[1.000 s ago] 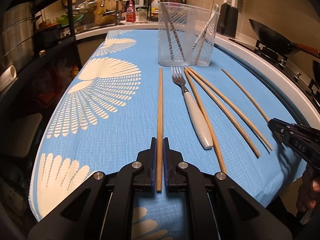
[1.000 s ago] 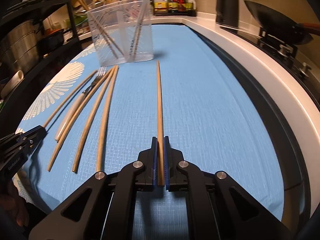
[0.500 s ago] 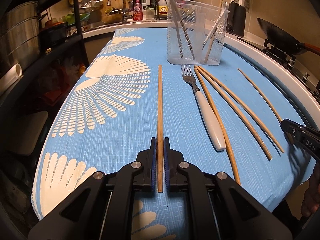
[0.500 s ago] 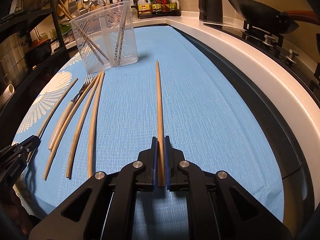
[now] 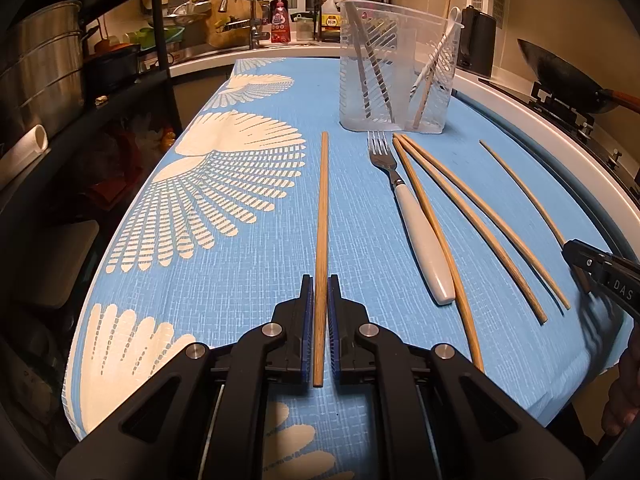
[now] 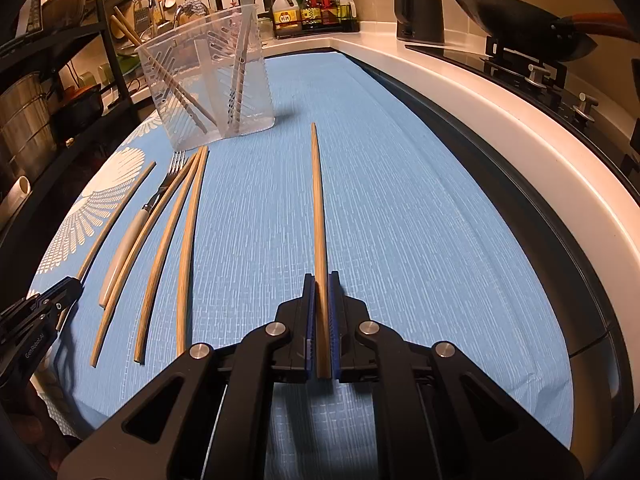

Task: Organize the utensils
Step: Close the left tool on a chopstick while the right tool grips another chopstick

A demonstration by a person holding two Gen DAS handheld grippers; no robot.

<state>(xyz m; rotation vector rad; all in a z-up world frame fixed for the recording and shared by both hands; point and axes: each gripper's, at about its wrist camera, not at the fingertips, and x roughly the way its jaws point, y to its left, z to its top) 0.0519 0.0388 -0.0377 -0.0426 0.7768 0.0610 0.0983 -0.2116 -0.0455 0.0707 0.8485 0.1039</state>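
Note:
My left gripper (image 5: 320,280) is shut on the near end of a wooden chopstick (image 5: 322,208) that points straight ahead over the blue cloth. My right gripper (image 6: 321,278) is shut the same way on another chopstick (image 6: 318,200). A clear plastic utensil holder (image 5: 396,68) (image 6: 212,80) stands at the far end with chopsticks and a white utensil in it. Between the grippers lie a white-handled fork (image 5: 424,248) (image 6: 132,232) and three loose chopsticks (image 5: 472,220) (image 6: 186,240). Each view shows the other gripper at its edge.
The blue cloth with white fan prints (image 5: 224,184) covers the counter. A stove with a black wok (image 6: 520,24) runs along the right. A dark shelf rack with metal pots (image 5: 40,72) stands to the left. Bottles and a kettle (image 6: 418,8) sit at the back.
Both views have shifted only slightly. Each gripper still holds its chopstick, and the utensils on the cloth have not moved.

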